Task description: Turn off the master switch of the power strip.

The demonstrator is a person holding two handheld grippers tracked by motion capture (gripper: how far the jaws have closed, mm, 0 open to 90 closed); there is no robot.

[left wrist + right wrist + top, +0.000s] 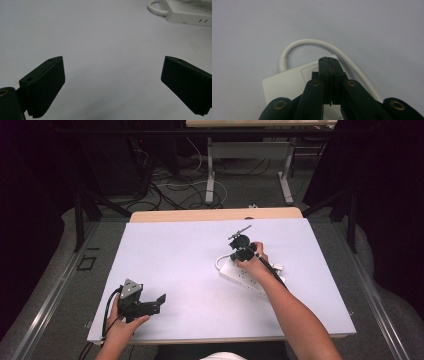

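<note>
- The right gripper (329, 61) has its fingers (325, 75) pressed flat together with nothing between them; their tips bear down on the top of the white power strip (284, 82), at the end where its cord leaves.
- In the high view the right gripper (243, 251) sits over that same cord end of the power strip (245, 279), so the strip lies directly beneath the tips, and the next move looks like a press on something at that end, perhaps a switch, though the fingers hide it.
- The strip's long axis runs from that end diagonally toward the person's right forearm.
- The strip is a white, flat block with rows of sockets; its white cord (312, 42) loops out from the pressed end and curves back alongside the strip.
- The left gripper (150, 304) rests on the desk (175, 255) well apart from the strip, fingers (43, 85) spread wide and empty, so the right hand is far the nearer.
</note>
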